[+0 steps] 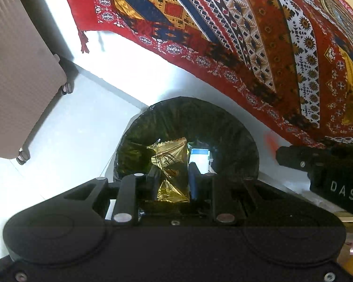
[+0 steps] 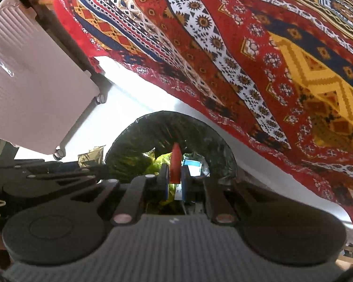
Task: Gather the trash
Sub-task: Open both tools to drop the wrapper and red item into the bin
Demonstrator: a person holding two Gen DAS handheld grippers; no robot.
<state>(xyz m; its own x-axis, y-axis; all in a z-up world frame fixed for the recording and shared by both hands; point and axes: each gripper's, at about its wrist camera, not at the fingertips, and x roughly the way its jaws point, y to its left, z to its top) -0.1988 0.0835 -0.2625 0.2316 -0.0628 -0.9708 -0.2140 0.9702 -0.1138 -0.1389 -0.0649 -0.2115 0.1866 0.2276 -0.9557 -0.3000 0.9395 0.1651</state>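
Observation:
A round bin lined with a black bag (image 1: 200, 117) stands on the white floor below both grippers. My left gripper (image 1: 173, 178) is shut on a crinkled gold foil wrapper (image 1: 170, 157) right above the bin's mouth. Inside the bin lies a blue and white packet (image 1: 200, 156). In the right wrist view the same bin (image 2: 169, 124) is below, and my right gripper (image 2: 175, 181) is shut on a thin red wrapper (image 2: 175, 164) that sticks up between the pads. Yellow-green trash (image 2: 160, 162) and the blue and white packet (image 2: 192, 165) lie in the bin.
A red patterned cloth (image 1: 247, 35) hangs over a table edge right beside the bin. A pink ribbed suitcase on wheels (image 1: 18, 75) stands to the left on the white floor (image 1: 77, 129). The other gripper's black body (image 1: 329, 171) is at the right.

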